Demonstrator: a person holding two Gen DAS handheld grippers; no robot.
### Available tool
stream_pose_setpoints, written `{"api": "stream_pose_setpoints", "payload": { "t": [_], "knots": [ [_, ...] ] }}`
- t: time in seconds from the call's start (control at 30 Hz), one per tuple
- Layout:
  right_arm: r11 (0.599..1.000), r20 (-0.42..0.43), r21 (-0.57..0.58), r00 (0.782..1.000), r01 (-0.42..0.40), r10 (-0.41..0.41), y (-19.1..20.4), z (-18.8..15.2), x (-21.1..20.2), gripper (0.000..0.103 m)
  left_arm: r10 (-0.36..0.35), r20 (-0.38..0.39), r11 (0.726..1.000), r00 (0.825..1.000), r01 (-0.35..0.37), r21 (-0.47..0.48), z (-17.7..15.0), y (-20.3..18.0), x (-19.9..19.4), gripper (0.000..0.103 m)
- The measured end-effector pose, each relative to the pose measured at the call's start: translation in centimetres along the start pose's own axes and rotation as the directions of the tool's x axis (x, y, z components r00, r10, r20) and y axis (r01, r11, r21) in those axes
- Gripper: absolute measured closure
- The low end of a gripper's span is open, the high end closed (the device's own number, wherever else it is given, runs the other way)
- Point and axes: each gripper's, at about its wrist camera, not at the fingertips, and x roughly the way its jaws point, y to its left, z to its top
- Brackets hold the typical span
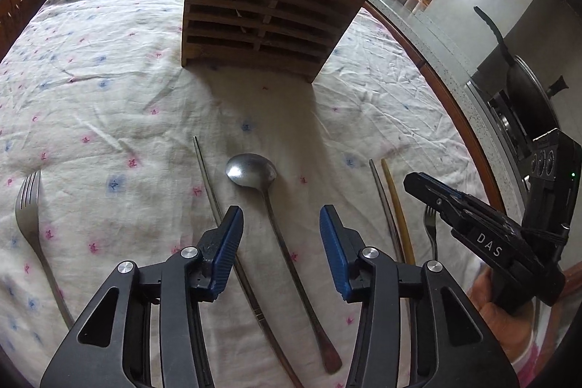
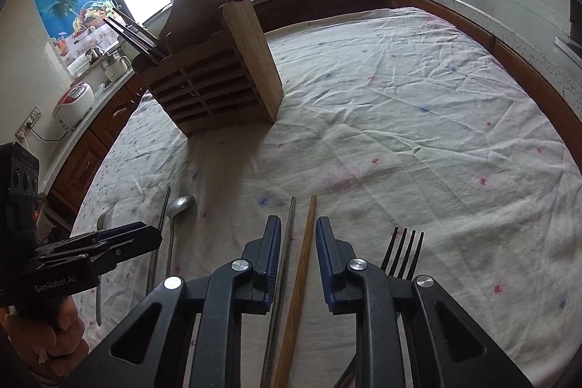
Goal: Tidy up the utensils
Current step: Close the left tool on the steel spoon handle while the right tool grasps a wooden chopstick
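A: Utensils lie in a loose row on the cloth-covered worktop (image 2: 418,104), along its near edge. Spoon (image 1: 251,170) sits mid-row, a thin metal chopstick (image 1: 207,177) just beside it, a fork (image 1: 27,206) towards the left edge. Wooden holder (image 1: 265,10) stands well back, towards the far edge, some chopsticks already in it.

B: Our left gripper (image 1: 280,224) hangs over the spoon's handle, jaws partly apart, one either side of it, nothing pinched yet. The handle runs between the pads without touching them, as far as we can judge.

A: Right gripper (image 2: 298,235) is narrower. It straddles a metal chopstick (image 2: 287,242) and a wooden chopstick (image 2: 307,242) lying side by side; a gap shows each side, so we read no grip. Second fork (image 2: 403,253) lies just to its right.

B: For a clean pick we'd say: come down until the pads reach the cloth, keep the handle centred, close across the thin shank, not the bowl. On the right, we should take both sticks together or nudge one clear first; a half-catch would likely roll one away. The wrinkled cloth may snag a pad.

A: Writing: "DAS" in white on the right gripper's body, seen from the left wrist. "GenRobot.AI" on the left gripper's body, seen from the right wrist. Jar labels on the far counter are too small to read.
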Motion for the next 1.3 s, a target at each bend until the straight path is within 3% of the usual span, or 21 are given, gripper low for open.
{"api": "stream_pose_setpoints", "payload": {
  "t": [0.17, 0.4, 0.8, 0.83, 1.07, 1.3],
  "knots": [
    [1.0, -0.026, -0.017, 1.0, 0.018, -0.018, -0.2, 0.6, 1.1, 0.083, 0.006, -0.03, 1.0, 1.0, -0.006, -0.017, 0.4, 0.4, 1.4, 0.072],
    [0.996, -0.069, -0.076, 0.996, 0.051, -0.056, 0.5, 0.9, 2.7, 0.083, 0.039, -0.029, 0.999, 0.999, -0.038, 0.019, 1.2, -0.1, 2.2, 0.077],
    [0.971, -0.049, -0.195, 0.987, 0.138, -0.15, 2.0, 0.8, 3.8, 0.089, 0.101, 0.002, 0.992, 0.995, -0.101, 0.077, 1.6, -0.9, 3.0, 0.091],
    [0.972, -0.049, -0.189, 0.987, 0.138, -0.15, 1.9, 0.9, 3.7, 0.095, 0.101, 0.006, 0.992, 0.995, -0.102, 0.077, 1.6, -0.9, 3.0, 0.092],
    [0.996, -0.064, -0.066, 0.996, 0.062, -0.066, 0.8, 1.1, 3.1, 0.098, 0.054, 0.003, 0.998, 0.999, -0.054, 0.044, 1.6, -0.6, 2.7, 0.1],
    [1.0, -0.005, -0.01, 1.0, 0.0, 0.0, 0.7, 1.2, -0.4, 0.098, -0.018, 0.03, 1.0, 0.999, 0.018, 0.023, 0.4, -0.8, 0.4, 0.101]
  ]
}}
